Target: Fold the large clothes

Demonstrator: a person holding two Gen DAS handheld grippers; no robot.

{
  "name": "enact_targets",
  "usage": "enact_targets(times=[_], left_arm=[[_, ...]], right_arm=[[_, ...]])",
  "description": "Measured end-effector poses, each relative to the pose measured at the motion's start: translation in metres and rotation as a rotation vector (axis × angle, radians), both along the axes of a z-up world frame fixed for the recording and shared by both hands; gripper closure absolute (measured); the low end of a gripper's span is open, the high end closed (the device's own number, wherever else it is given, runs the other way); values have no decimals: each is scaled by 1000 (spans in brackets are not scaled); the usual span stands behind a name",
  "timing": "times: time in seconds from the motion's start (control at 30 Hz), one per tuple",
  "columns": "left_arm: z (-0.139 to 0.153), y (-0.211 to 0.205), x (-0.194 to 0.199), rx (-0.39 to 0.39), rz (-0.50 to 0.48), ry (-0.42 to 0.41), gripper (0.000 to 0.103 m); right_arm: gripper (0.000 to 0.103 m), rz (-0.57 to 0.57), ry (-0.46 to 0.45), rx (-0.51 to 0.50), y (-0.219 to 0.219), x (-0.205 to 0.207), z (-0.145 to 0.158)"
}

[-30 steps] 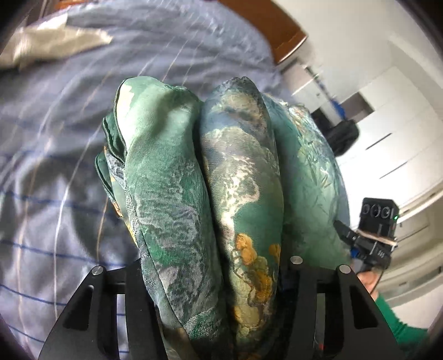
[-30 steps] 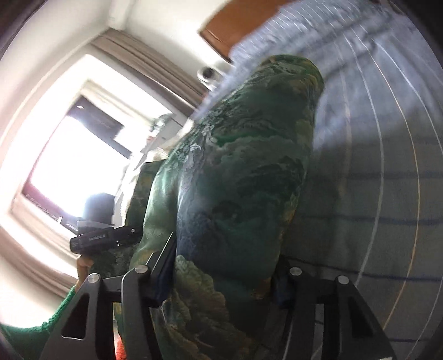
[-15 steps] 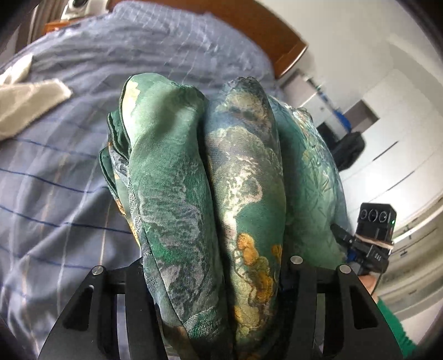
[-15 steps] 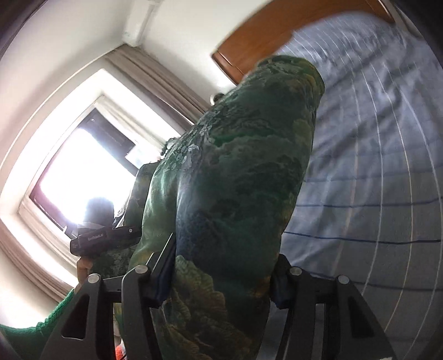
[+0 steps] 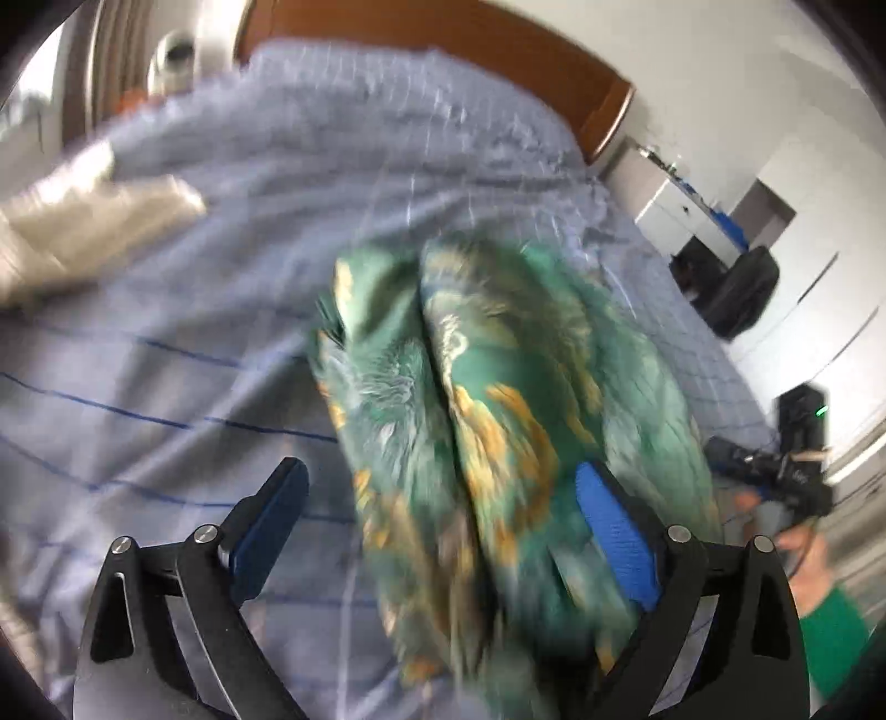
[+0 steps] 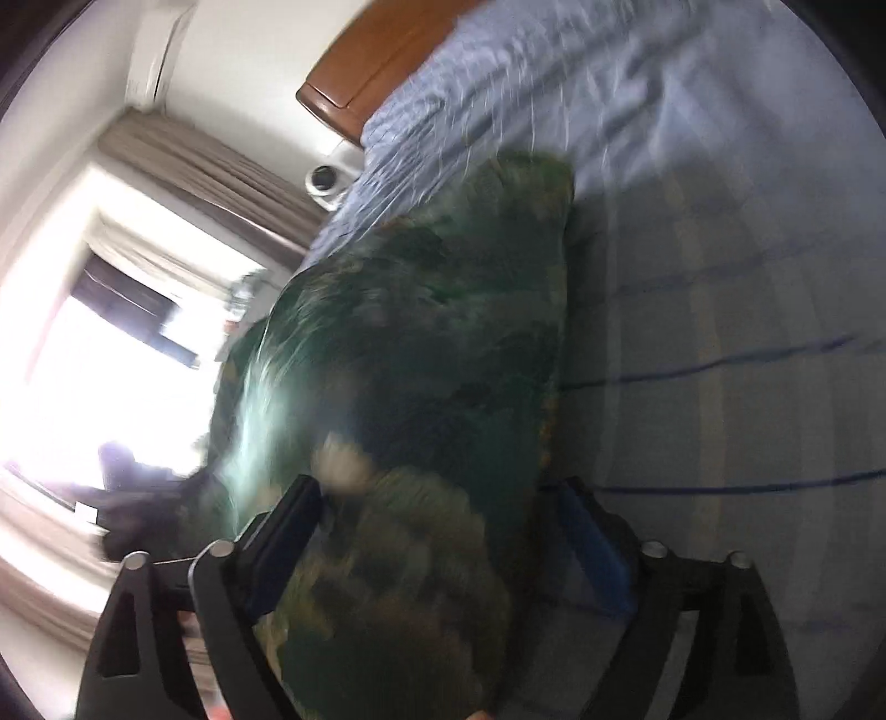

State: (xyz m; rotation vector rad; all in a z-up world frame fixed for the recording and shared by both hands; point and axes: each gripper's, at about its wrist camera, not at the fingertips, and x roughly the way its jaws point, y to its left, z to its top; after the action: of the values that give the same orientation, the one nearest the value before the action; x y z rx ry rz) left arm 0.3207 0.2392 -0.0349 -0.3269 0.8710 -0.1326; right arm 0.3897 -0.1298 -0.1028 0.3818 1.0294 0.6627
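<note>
A folded green garment with gold and grey print [image 5: 487,421] lies in a thick bundle between the fingers of my left gripper [image 5: 443,526], whose jaws stand wide apart with blue pads showing; the cloth leans against the right pad [image 5: 614,531] and is clear of the left one. The same garment [image 6: 432,399] fills the right wrist view, dark and blurred, between the spread fingers of my right gripper [image 6: 443,531]. Both views are motion-blurred. The garment is over the blue striped bedsheet [image 5: 166,387].
A beige folded cloth [image 5: 83,221] lies at the bed's far left. A wooden headboard [image 5: 443,33] runs behind the bed. White cabinets and a black bag [image 5: 742,299] stand on the right. The other gripper and a green-sleeved hand [image 5: 792,498] show at the right edge. A bright window [image 6: 83,343] is at left.
Both grippers have opened; they were clamped on the garment bundle before. The bundle has dropped lower toward the bedsheet, and both cameras swung so more of the bed and headboard shows.
</note>
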Motion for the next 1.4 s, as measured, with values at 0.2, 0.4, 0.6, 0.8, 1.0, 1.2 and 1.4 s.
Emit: enact_targets(times=[0.2, 0.4, 0.6, 0.8, 1.0, 1.2, 1.4], left_arm=[[31, -37, -73, 204, 77, -119, 1], [34, -74, -115, 262, 162, -191, 1], [39, -101, -135, 270, 184, -184, 0], [48, -130, -154, 294, 186, -194, 0], [53, -149, -173, 304, 198, -217, 0], [60, -164, -188, 359, 238, -233, 0], [65, -172, -206, 380, 269, -245, 0]], right_arm=[[4, -110, -339, -393, 4, -84, 76], [4, -204, -514, -566, -1, -143, 112], [4, -249, -558, -640, -13, -183, 125], [4, -289, -617, -665, -22, -206, 133], [4, -307, -614, -623, -37, -224, 139], [4, -336, -579, -616, -45, -237, 130], [4, -229, -559, -591, -49, -253, 122]])
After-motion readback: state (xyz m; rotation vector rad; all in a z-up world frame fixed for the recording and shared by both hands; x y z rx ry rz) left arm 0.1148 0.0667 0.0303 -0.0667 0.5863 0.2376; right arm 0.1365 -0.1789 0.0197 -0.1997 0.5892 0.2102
